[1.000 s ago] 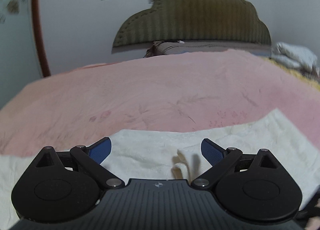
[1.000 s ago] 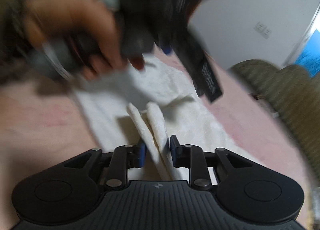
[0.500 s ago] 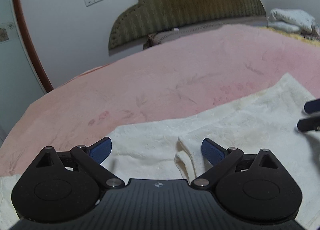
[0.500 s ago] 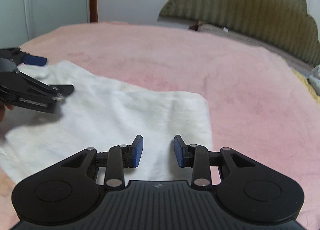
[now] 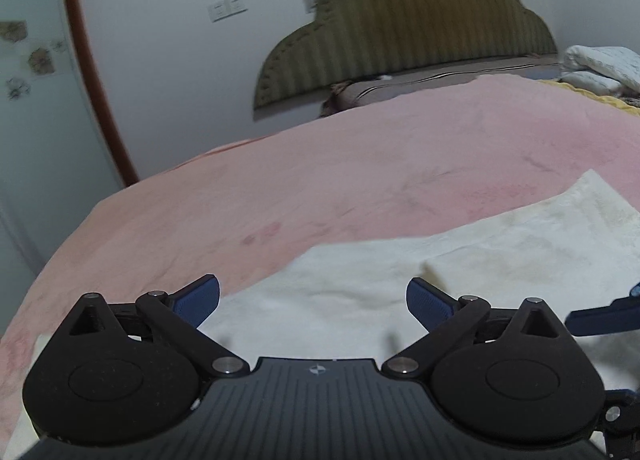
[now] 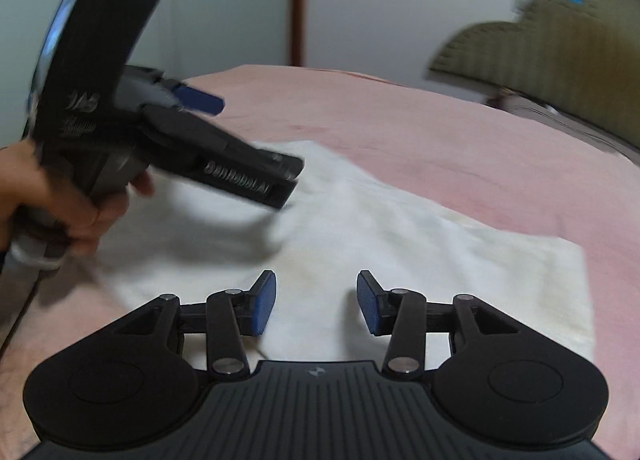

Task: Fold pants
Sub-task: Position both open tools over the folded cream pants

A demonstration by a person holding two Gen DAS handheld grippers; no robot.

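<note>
**Right gripper lets go of the pants**

Released since a second ago, the white pants point(image 6: 400, 244) lie flat on the pink bedcover point(image 5: 360, 179). The right gripper point(image 6: 316, 304) is opening, nothing between its fingers. The left gripper point(image 5: 312, 300) hangs wide apart, empty, over the cloth.

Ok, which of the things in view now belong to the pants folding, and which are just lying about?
Part of the job:
- white pants, spread on the pink blanket
- left gripper, open, nothing between its fingers
- right gripper, jaws opening, nothing between them

Just lying about:
- olive headboard
- folded white bedding at the bed's far corner
- wall switches
</note>
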